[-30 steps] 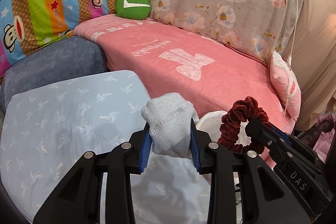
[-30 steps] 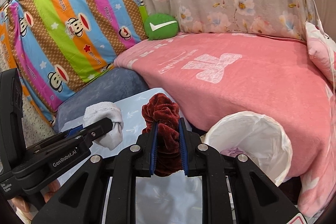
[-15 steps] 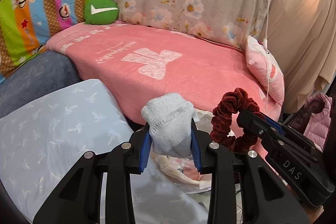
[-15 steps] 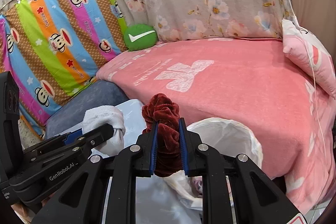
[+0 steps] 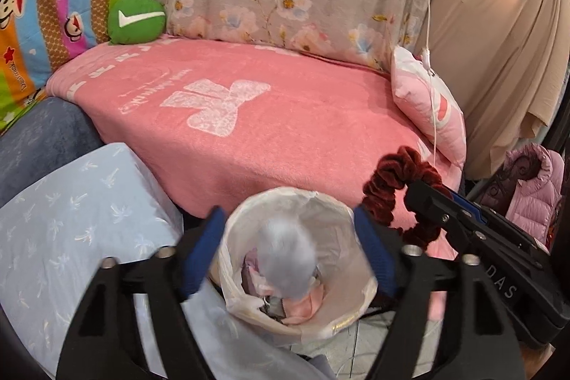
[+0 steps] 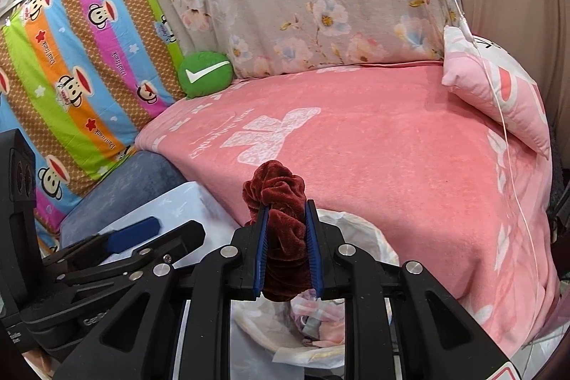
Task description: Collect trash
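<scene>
The left gripper (image 5: pixel 288 244) jaws are opening, the blurred white sock (image 5: pixel 286 264) loose over the trash bag (image 5: pixel 363 294); the right gripper (image 6: pixel 285 248) pinches the maroon scrunchie (image 6: pixel 281 202), loosening

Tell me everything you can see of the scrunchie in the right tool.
The scrunchie is a dark red, velvety ring of gathered fabric, crumpled into soft folds. The right tool pinches it between its blue pads, with part bunched above the pads and part hanging below. It hangs above the white-lined trash bin, beside the pink blanket, touching nothing but the pads.
</scene>
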A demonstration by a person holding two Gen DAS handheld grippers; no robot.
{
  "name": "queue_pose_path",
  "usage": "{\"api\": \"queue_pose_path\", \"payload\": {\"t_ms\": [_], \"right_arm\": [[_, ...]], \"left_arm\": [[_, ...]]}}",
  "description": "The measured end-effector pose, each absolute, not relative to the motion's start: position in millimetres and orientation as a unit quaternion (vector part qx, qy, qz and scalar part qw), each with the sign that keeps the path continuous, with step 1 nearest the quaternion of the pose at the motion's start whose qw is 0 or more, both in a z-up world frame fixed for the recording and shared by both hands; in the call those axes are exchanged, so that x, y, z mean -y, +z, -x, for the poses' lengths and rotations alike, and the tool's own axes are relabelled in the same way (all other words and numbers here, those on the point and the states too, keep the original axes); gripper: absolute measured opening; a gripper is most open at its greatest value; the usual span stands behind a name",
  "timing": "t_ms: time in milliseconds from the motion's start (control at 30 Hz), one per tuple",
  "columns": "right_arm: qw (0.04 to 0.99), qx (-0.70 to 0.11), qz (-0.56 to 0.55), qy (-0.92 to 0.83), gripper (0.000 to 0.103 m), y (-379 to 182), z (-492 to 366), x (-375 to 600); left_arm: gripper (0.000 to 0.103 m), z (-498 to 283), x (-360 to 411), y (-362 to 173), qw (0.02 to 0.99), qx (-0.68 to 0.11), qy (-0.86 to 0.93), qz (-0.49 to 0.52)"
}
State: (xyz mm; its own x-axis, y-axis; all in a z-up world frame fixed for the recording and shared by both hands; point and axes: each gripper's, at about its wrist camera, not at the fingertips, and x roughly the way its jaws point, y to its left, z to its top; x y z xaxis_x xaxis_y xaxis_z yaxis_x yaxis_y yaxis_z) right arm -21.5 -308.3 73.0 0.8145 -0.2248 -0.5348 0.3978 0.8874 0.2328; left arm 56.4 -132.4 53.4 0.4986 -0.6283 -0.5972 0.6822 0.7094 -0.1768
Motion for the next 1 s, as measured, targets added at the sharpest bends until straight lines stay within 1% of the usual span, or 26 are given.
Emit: {"api": "queue_pose_path", "payload": {"t_ms": [200,233,300,400,567,667,800,867,900,1000], "right_arm": [[0.936,-0.257,-0.166,-0.173,0.024,71,13,316],[0.936,-0.256,-0.166,-0.173,0.027,71,12,316],[0.938,-0.253,-0.165,-0.172,0.035,72,12,312],[0.940,-0.250,-0.158,-0.171,0.040,74,10,306],[0.942,-0.252,-0.152,-0.161,0.041,78,11,296],[0.944,-0.252,-0.147,-0.154,0.047,80,15,286],[0.945,-0.255,-0.141,-0.149,0.049,80,21,275],[0.945,-0.257,-0.134,-0.150,0.053,79,24,268],[0.945,-0.258,-0.131,-0.150,0.054,78,26,265],[0.945,-0.265,-0.118,-0.151,0.055,74,31,254]], "left_arm": [[0.079,-64,126,54,0.876,-0.324,-0.355,-0.038],[0.080,-64,124,54,0.878,-0.323,-0.350,-0.039],[0.086,-65,118,53,0.884,-0.320,-0.338,-0.041],[0.087,-66,113,52,0.891,-0.317,-0.323,-0.047],[0.088,-65,102,49,0.898,-0.315,-0.302,-0.057],[0.088,-62,93,48,0.903,-0.313,-0.290,-0.059],[0.089,-57,83,47,0.909,-0.308,-0.274,-0.065],[0.089,-54,77,47,0.912,-0.305,-0.268,-0.067],[0.091,-52,73,46,0.913,-0.304,-0.263,-0.067],[0.092,-47,65,44,0.917,-0.303,-0.249,-0.069]]}}
